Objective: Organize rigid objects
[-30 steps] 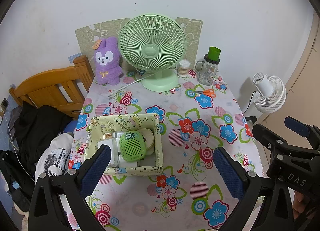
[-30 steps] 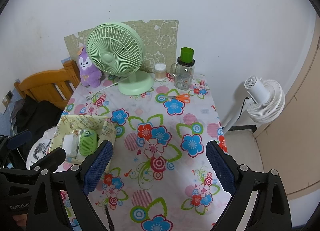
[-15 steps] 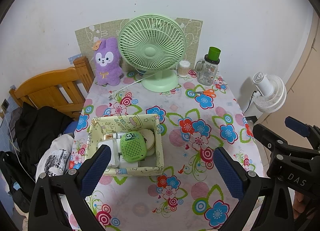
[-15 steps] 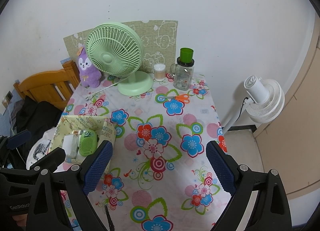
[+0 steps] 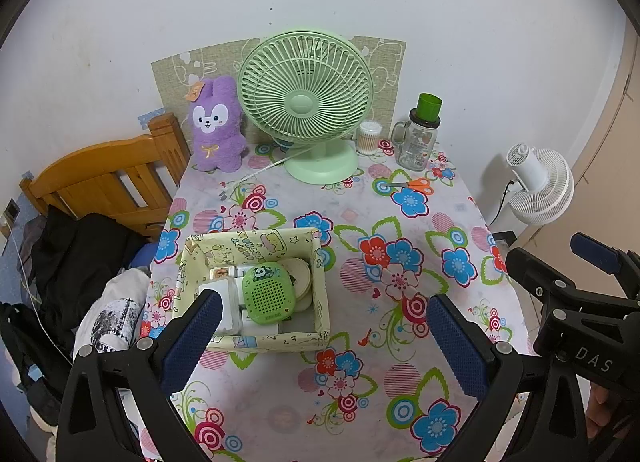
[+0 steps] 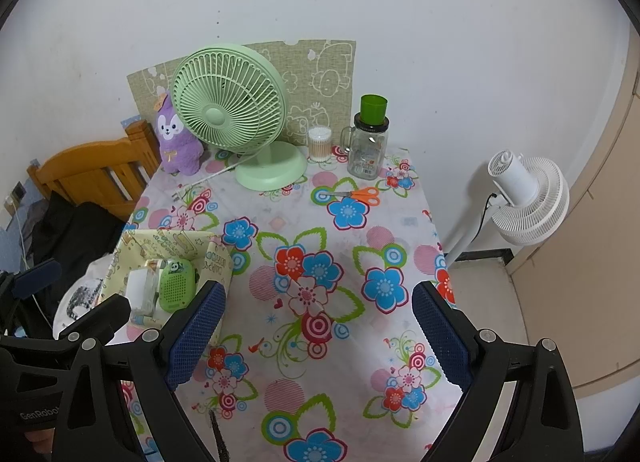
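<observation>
- On the floral tablecloth (image 5: 360, 402), left of centre: fabric storage box (image 5: 320, 294) already holding the green panda speaker (image 5: 267, 294), a round cream tin (image 5: 298, 274) and white boxes (image 5: 220, 302). Nothing rigid looks loose nearby.
- Still out on the table, at the far edge: orange scissors (image 6: 358, 195), glass jar with green cap (image 6: 368, 142), cotton swab tub (image 6: 320, 143). Green desk fan (image 6: 228, 114) and purple plush (image 6: 176, 142) sit behind them; probably not box items.
- Left gripper (image 5: 324, 342): jaws spread wide, nothing between the pads, hovering over the near side of the box.
- Right gripper (image 6: 316, 336): also spread wide and empty, above bare cloth, well short of the far items.
- My read: either sorting is nearly finished or the scissors come next.
- If scissors: use the right gripper, closer side. They lie flat, so come down steep and pinch across the handles rather than the thin blades, which would slip.
- Watch the jar just beside them; keep the outer finger clear so it isn't knocked.
- Drop into the free corner of the box; the speaker leans on the other contents, so don't land on it.
</observation>
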